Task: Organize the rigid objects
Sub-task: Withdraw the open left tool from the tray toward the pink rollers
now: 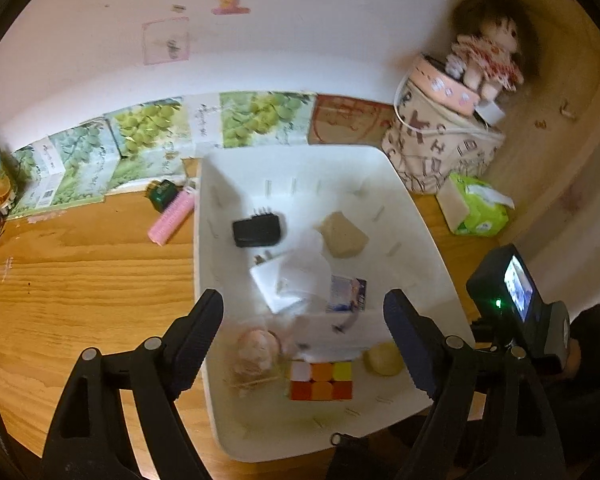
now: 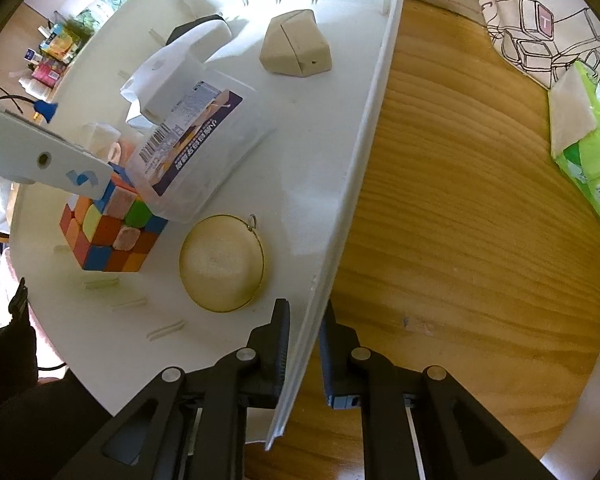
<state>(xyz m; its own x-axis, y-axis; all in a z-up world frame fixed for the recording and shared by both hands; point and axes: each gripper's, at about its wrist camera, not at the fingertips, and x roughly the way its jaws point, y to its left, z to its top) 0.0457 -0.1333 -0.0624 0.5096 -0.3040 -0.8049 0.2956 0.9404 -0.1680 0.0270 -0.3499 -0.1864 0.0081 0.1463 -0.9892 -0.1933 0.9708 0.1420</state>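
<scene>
Right wrist view, clear box [image 2: 204, 152] tilted, long axis diagonal

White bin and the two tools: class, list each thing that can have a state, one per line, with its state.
White bin: upright on the table, rim clamped by the right tool.
Right tool: shut on the bin's rim.
Left tool: open, empty, above the bin.
Puzzle cube: scrambled, lying in the bin.
Clear box: lying tilted against the cube.
</scene>
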